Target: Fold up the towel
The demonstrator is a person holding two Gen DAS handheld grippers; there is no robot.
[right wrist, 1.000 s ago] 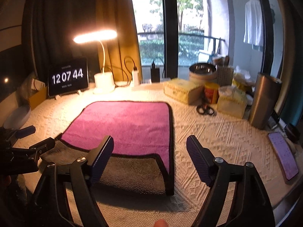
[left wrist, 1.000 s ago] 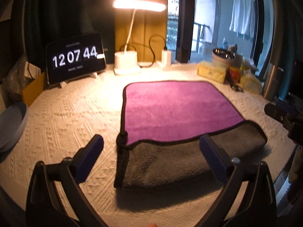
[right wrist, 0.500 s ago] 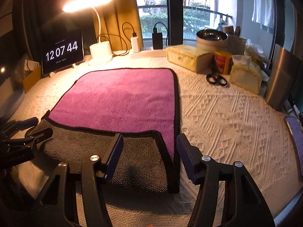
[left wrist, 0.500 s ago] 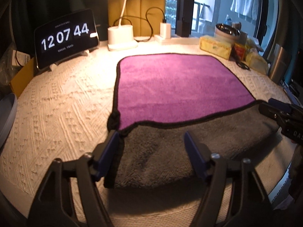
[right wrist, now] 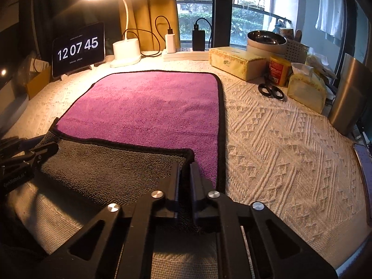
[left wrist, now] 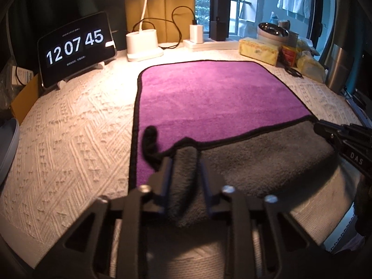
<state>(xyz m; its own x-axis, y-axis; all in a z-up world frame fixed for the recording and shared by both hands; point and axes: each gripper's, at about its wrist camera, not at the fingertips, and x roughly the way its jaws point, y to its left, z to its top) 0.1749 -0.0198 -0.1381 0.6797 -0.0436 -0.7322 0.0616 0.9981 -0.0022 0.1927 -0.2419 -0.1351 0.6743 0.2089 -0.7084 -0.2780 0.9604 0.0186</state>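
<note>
A purple towel point(left wrist: 209, 97) with a grey underside and black edging lies on the white textured cloth point(left wrist: 69, 127). Its near strip is folded over, grey side point(left wrist: 255, 162) up. My left gripper point(left wrist: 184, 162) is shut on the left near corner of the grey flap, which bunches up between its jaws. My right gripper point(right wrist: 184, 169) is shut on the right near corner of the grey flap point(right wrist: 104, 167) beside the purple face point(right wrist: 151, 107). Each gripper shows at the other view's edge: the right one point(left wrist: 344, 139), the left one point(right wrist: 25, 155).
At the back stand a clock tablet point(left wrist: 76, 48), a lamp base point(left wrist: 143, 45), chargers and a tissue box point(right wrist: 237, 62). To the right are scissors point(right wrist: 270, 91), a red-label jar point(right wrist: 279, 69), a steel tumbler point(right wrist: 348, 97) and a phone point(right wrist: 365, 160). A grey plate point(left wrist: 7, 148) lies at left.
Both grippers moved down and forward onto the folded near edge and closed on its two corners. The left corner is now lifted and bunched. The clock went from 12:07:44 to 12:07:45.
</note>
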